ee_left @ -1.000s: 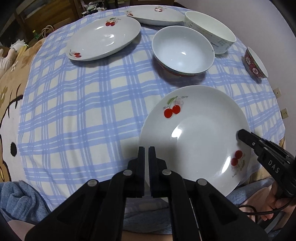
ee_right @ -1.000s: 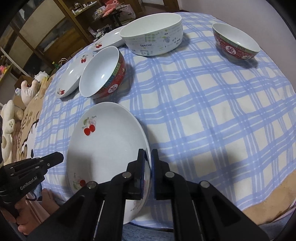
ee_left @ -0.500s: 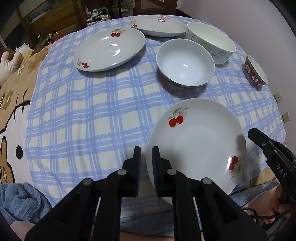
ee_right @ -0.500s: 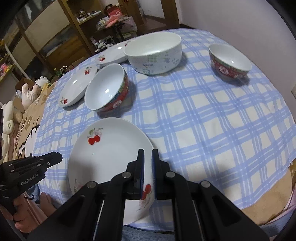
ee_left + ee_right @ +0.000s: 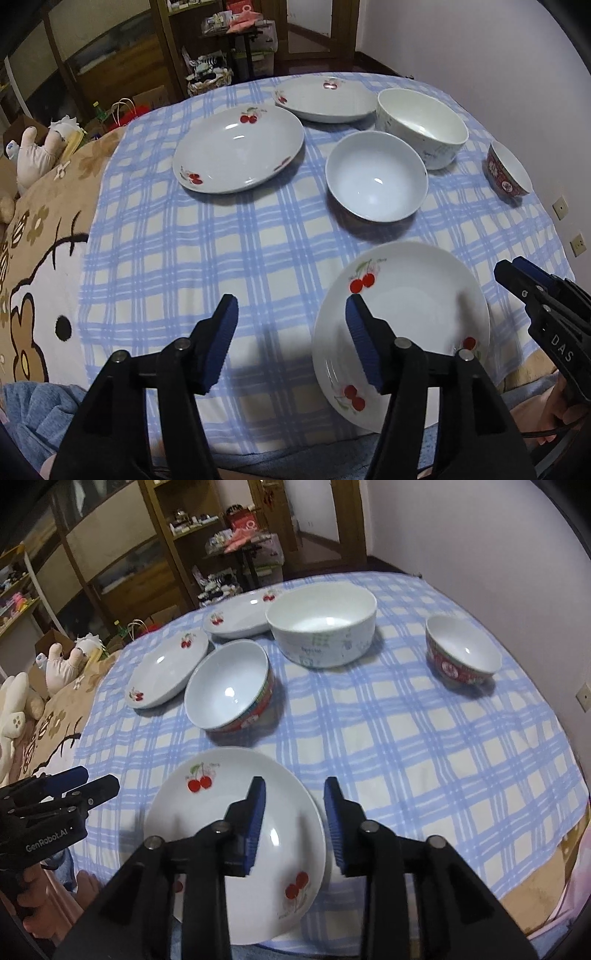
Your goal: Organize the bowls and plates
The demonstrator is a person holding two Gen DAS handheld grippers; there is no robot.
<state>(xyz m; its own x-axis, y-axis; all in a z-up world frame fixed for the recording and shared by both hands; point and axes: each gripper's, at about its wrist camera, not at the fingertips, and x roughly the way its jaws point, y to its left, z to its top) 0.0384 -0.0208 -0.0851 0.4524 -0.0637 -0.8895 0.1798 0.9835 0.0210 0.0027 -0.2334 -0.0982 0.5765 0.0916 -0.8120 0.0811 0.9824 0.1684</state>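
Observation:
A white cherry-print plate [image 5: 406,295] [image 5: 221,812] lies on the blue checked tablecloth at the near edge. My left gripper [image 5: 291,314] is open above the plate's left rim, empty. My right gripper [image 5: 293,794] is open over the plate's right rim, empty. Farther back lie two more cherry plates [image 5: 238,149] [image 5: 325,98], a white bowl with a red outside [image 5: 376,181] [image 5: 227,690], a large white bowl [image 5: 421,125] [image 5: 321,624] and a small red bowl [image 5: 508,173] [image 5: 461,653].
The round table's cloth [image 5: 207,243] hangs over a brown cartoon blanket [image 5: 33,229] at the left. Stuffed toys [image 5: 55,664] and wooden shelves [image 5: 177,546] stand behind. A white wall [image 5: 480,535] with sockets is on the right.
Both grippers were shut on the near plate's rims and have opened, letting it go on the cloth. Both have pulled back and risen.

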